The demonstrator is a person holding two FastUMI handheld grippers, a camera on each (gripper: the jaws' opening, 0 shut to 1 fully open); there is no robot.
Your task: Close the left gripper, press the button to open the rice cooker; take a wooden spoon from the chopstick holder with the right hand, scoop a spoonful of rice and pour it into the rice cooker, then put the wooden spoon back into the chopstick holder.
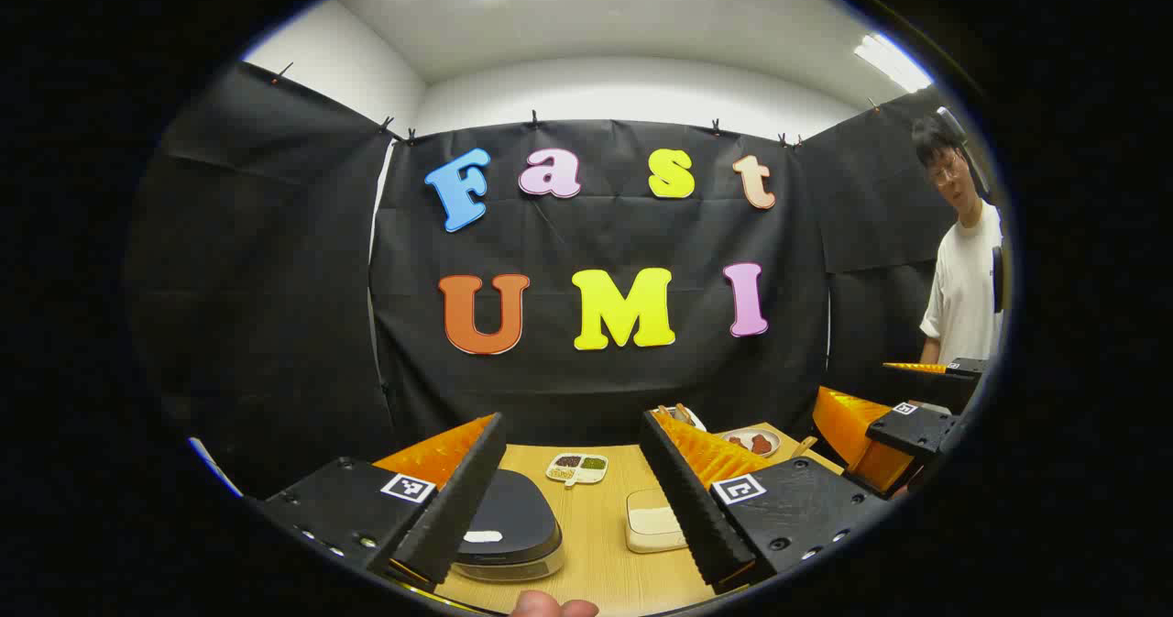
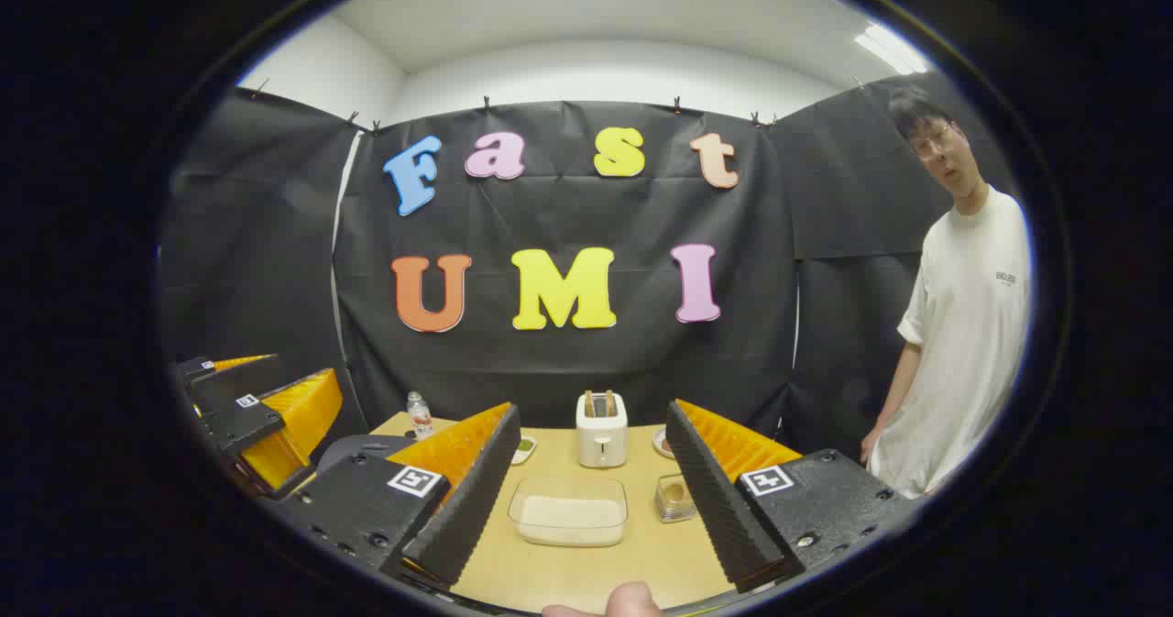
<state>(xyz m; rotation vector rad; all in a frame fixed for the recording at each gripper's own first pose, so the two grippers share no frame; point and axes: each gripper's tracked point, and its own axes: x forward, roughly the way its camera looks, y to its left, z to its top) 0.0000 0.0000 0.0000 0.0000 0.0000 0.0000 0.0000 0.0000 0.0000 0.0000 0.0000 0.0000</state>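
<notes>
Above the table (image 1: 605, 544), both grippers hover open and empty, the left gripper (image 1: 573, 493) aimed beside the shut cooker (image 1: 509, 530) whose button it has yet to press, the right gripper (image 2: 586, 489) facing the rice tray (image 2: 570, 514), ready for scooping.

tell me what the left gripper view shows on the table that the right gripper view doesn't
Left gripper view: the closed rice cooker's lid and a divided dish of grains. Right gripper view: a toaster, a water bottle and a small clear container. Both: the rice tray, the wooden table and a person in a white shirt.
</notes>
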